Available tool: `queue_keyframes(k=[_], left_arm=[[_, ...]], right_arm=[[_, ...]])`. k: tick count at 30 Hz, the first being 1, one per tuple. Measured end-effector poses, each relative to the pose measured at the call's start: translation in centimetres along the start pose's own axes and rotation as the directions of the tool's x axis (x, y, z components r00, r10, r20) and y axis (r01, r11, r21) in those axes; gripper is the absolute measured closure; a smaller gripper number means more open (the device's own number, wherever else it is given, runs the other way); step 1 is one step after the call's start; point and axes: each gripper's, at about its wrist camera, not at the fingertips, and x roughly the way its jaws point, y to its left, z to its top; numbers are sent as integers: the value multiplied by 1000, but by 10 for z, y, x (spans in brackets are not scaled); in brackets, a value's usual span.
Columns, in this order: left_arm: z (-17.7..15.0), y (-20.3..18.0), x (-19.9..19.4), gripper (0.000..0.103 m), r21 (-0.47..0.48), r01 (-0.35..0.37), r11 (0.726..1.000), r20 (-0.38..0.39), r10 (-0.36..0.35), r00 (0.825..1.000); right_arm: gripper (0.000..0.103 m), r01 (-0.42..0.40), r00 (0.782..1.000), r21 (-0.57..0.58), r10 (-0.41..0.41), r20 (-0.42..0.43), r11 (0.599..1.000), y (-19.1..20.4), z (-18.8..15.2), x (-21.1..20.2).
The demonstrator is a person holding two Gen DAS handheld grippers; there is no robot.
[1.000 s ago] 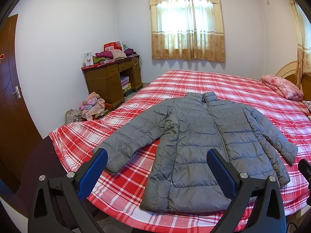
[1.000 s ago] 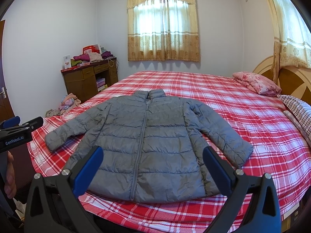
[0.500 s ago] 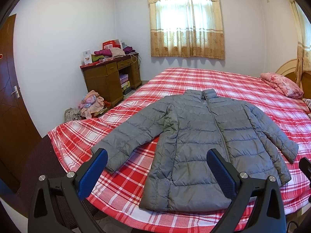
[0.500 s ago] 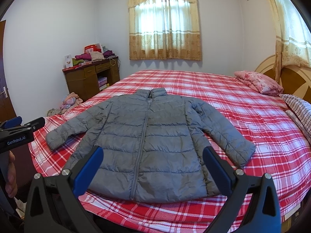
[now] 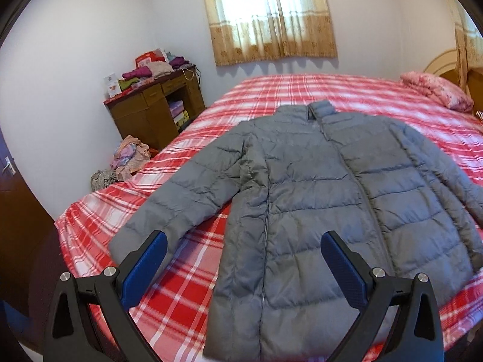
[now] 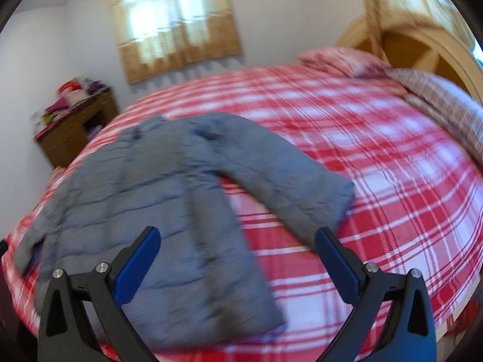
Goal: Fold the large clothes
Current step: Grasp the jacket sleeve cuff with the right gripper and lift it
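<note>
1. Grey quilted puffer jacket [image 5: 317, 199] [image 6: 145, 208] laid flat, front up, zip closed, on bed w/ red-and-white plaid cover [image 5: 302, 90] [image 6: 377, 157]; collar twd window, hem at near bed edge.
2. Both sleeves spread out & angled down from shoulders, resting on plaid cover; one cuff near bottom-left in left wrist view, other cuff reaching twd right in right wrist view.
3. Left gripper [image 5: 243, 259]: blue-padded black fingers wide apart, holding nothing, above near bed edge; framed btwn sleeve cuff & lower jacket body, not touching fabric.
4. Right gripper [image 6: 237, 256]: fingers wide apart too, nothing clamped; over hem area & sleeve cuff, view motion-blurred, contact w/ fabric not seen.
5. Pink floral pillow [image 5: 437, 90] [image 6: 338, 60] at head end of bed, well apart from jacket; wooden headboard [image 6: 422, 51] behind it.
6. Brown wooden desk [image 5: 154, 111] [image 6: 75, 126] by white wall, piled w/ folded clothes & boxes; heap of clothes [image 5: 129, 157] on floor beside it.
7. Window w/ tan-and-white curtains [image 5: 271, 15] [image 6: 175, 24] on far wall.
</note>
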Motion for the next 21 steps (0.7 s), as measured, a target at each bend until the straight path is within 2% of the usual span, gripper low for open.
queue_keyframes(k=[6,11,12,14,16,17,21], left_arm=[[21,-5,61,1,-21,-21,1000,-57,19,998],[44,-9,103,1,0,-68,998,-51,68,996],[49,-10,115,1,12,-89,996,-50,90,995],[55,-10,133,1,20,-110,994,-63,111,992],[59,-7,150,1,20,-121,992,-81,122,989],[60,-7,158,1,25,-127,992,-88,129,988],[62,-1,186,1,52,-169,984,-110,174,979]], right_arm=[[8,109,992,118,-101,-71,987,-56,22,57],[22,131,984,182,-106,-142,975,-81,26,88],[31,128,984,174,-103,-144,976,-81,25,91],[62,130,985,143,-110,-136,981,-79,25,91],[76,120,986,148,-100,-135,982,-87,28,93],[80,128,986,151,-109,-129,980,-94,32,98],[83,190,978,146,-174,-114,971,-116,45,102]])
